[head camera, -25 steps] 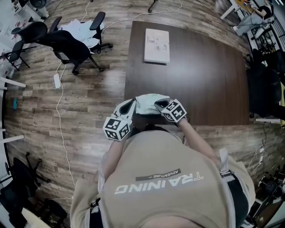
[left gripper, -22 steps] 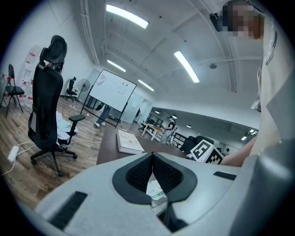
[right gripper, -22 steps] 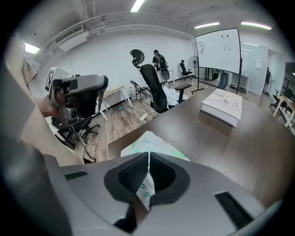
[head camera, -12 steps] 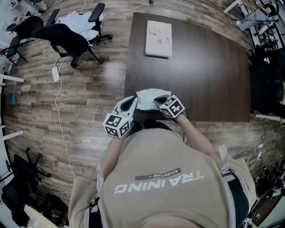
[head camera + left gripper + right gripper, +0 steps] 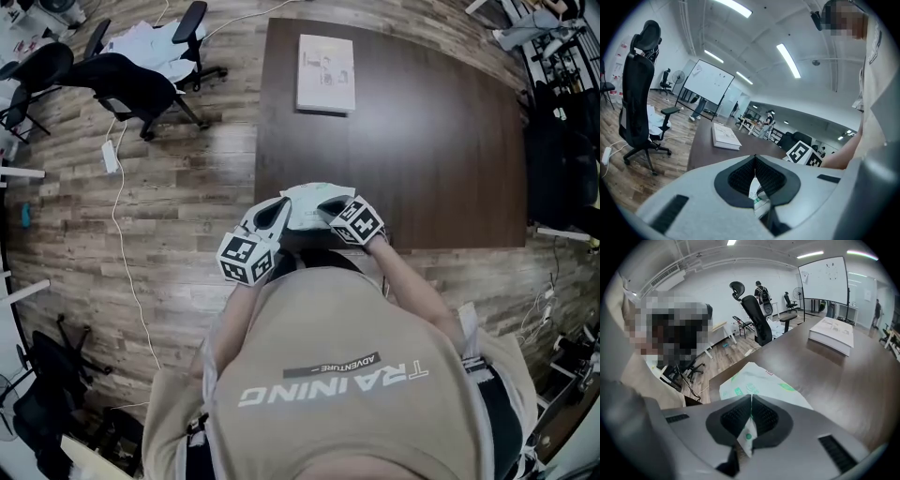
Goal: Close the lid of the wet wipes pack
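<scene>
The wet wipes pack (image 5: 310,204) is white with green print and sits at the near edge of the dark table (image 5: 431,141), held between both grippers. My left gripper (image 5: 278,214) is shut on the pack's left edge; in the left gripper view a sliver of the pack (image 5: 757,194) shows pinched between the jaws (image 5: 755,180). My right gripper (image 5: 333,212) is shut on the pack's right edge, and the right gripper view shows the pack (image 5: 761,380) spreading out beyond the jaws (image 5: 750,420). I cannot make out the lid.
A white book (image 5: 326,73) lies at the table's far side, also visible as a white book (image 5: 832,333) in the right gripper view. Black office chairs (image 5: 131,80) and a white cable (image 5: 120,234) are on the wooden floor to the left.
The grippers keep their hold on the pack at the table's near edge. The head view has shifted slightly; nothing else has visibly moved.
</scene>
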`<act>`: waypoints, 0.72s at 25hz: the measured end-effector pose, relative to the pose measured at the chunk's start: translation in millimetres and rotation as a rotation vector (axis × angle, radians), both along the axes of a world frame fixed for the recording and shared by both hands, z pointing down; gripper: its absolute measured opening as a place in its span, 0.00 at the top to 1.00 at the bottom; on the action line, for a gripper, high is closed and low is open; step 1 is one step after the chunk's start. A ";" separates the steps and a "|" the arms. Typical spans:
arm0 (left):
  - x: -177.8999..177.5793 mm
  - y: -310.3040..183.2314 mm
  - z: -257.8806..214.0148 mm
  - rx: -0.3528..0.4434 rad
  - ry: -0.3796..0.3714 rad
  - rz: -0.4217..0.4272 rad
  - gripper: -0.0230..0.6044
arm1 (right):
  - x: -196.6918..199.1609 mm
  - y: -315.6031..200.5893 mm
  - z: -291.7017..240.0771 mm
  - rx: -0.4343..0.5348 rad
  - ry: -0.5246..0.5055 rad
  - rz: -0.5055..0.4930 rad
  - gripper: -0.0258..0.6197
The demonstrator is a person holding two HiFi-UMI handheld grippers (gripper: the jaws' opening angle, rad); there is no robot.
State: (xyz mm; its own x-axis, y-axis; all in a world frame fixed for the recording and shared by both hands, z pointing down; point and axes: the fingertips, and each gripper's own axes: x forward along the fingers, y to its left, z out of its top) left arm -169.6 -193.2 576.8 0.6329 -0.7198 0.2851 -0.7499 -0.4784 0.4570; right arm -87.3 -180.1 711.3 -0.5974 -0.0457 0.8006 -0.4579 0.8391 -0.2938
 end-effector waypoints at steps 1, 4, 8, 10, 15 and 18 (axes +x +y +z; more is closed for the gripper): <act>1.1 -0.9 0.6 -0.002 0.002 0.001 0.95 | 0.1 0.0 0.4 -0.004 -0.002 0.005 0.93; 3.1 -3.3 0.7 -0.005 0.006 0.004 0.95 | -0.3 2.1 -0.2 -0.021 -0.010 0.009 0.93; 6.5 -6.7 1.9 -0.001 0.002 0.024 0.95 | 1.2 2.0 0.1 -0.020 -0.025 0.024 0.93; 5.2 -9.0 5.4 -0.001 0.000 0.029 0.95 | 0.4 1.4 0.9 -0.012 -0.034 0.042 0.93; 1.0 -17.2 9.2 -0.009 0.007 0.006 0.95 | -0.5 2.5 -0.5 0.024 -0.023 0.056 0.93; 6.4 -20.3 6.2 -0.003 0.010 0.025 0.95 | 0.1 1.3 -8.7 0.064 -0.022 0.050 0.94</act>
